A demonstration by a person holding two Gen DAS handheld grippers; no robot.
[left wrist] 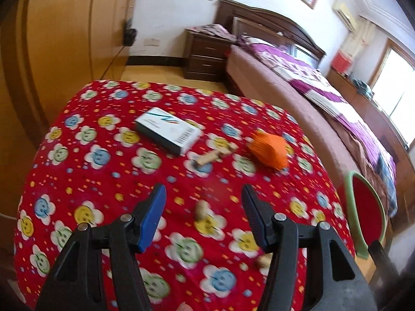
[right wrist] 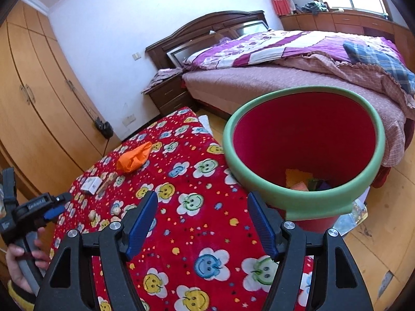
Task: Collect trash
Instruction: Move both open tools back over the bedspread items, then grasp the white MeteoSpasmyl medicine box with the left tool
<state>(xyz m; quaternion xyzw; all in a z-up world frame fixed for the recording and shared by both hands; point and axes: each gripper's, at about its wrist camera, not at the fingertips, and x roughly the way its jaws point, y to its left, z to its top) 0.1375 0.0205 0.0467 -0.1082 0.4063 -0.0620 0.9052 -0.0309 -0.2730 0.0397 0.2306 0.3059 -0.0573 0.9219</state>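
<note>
You are between pickups: both tongs are empty and litter is left on the red flowered cloth (left wrist: 109, 171). Your left tongs (left wrist: 203, 200) hang over the near part of the cloth with the jaws standing well apart and nothing touching them; a peanut (left wrist: 201, 211) lies on the cloth right between the fingers in that view, and another (left wrist: 263, 260) sits near the right finger. Farther off lie a wooden bit (left wrist: 212, 155), the orange wad (left wrist: 269, 150) to its right and the white box (left wrist: 168, 129) to the left. Your right tongs (right wrist: 202, 211) are also wide and hold nothing, hovering over the cloth just left of the bin (right wrist: 259, 181), whose green rim stands beside the table's right edge with colored scraps already at the bottom. The next move, I judge, is to lower the left tongs onto the near peanut; it is small, so close squarely on it, then carry it right to the bin.
</note>
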